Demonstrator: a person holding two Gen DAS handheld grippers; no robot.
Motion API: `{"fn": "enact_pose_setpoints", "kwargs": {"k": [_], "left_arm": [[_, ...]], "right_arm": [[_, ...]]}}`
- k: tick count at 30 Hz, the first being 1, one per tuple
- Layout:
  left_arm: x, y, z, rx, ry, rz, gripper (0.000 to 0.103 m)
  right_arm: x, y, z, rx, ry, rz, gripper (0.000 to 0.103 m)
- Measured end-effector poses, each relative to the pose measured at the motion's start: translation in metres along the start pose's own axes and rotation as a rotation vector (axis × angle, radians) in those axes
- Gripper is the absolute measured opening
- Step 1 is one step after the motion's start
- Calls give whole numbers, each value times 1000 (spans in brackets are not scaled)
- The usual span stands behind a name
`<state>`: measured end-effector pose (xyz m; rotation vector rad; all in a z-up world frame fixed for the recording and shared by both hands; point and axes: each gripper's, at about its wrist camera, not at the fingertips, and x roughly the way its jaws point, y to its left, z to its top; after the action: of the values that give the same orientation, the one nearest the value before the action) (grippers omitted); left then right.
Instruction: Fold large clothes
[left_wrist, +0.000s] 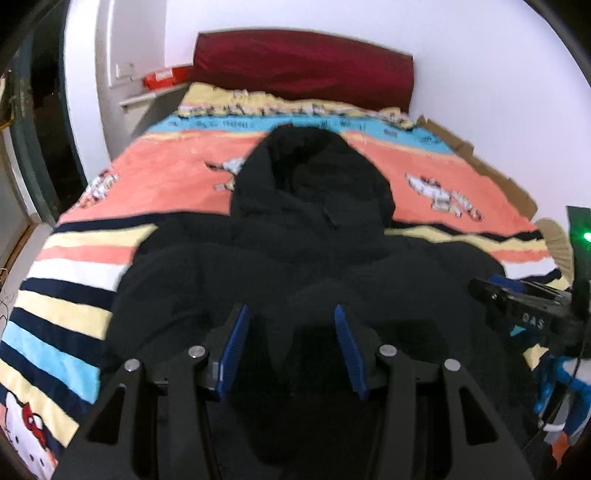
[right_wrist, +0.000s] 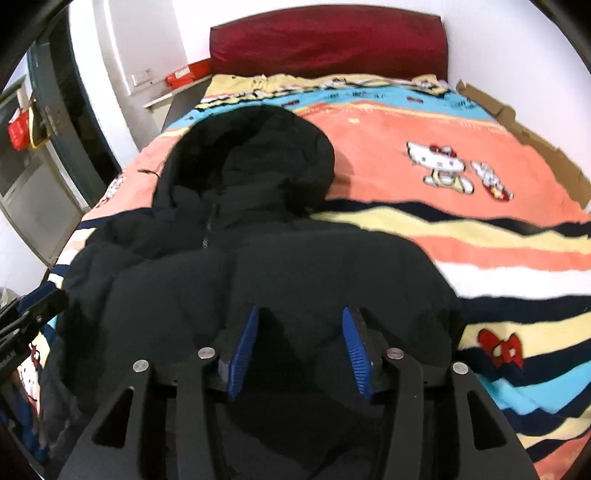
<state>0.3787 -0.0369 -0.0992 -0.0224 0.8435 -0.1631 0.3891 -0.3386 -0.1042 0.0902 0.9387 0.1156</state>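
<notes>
A black hooded puffer jacket lies front up on the bed, its hood pointing toward the headboard. My left gripper hovers over the jacket's lower body, blue pads apart, nothing pinched between them. My right gripper stands likewise over the jacket's right half, open, with only the fabric below showing in the gap. Each gripper shows in the other's view: the right gripper at the jacket's right edge, the left gripper at its left edge. The sleeves are tucked or hidden.
A striped cartoon-cat blanket covers the bed. A dark red headboard cushion stands at the far end. Cardboard lines the right wall. A red box sits on a shelf at the far left.
</notes>
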Motion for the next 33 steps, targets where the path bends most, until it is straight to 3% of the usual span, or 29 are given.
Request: {"fn": "enact_pose_setpoints", "kwargs": {"k": [5,12,16,22,27,33], "left_arm": [[20,-14,-32,74,54,30,47],[4,-30,-68,165,100,33,47],[-6,-26,-62,142,100,9,47],[-21,-16,-27,71,7,-33,47],[6,-12,-13,58,15,14,47],[35,-6,-30,63,42,34,47]], "right_arm": [[11,8,-32,-46,55,32,50],[1,9,-63,-73,102,40,50],[-13,9,-57,-87,117,34,50],[-38,10,-25,-102,10,46,50],[-19,11,-10,-103,-3,21,53],[19,5,-29,-104,36,19,60]]}}
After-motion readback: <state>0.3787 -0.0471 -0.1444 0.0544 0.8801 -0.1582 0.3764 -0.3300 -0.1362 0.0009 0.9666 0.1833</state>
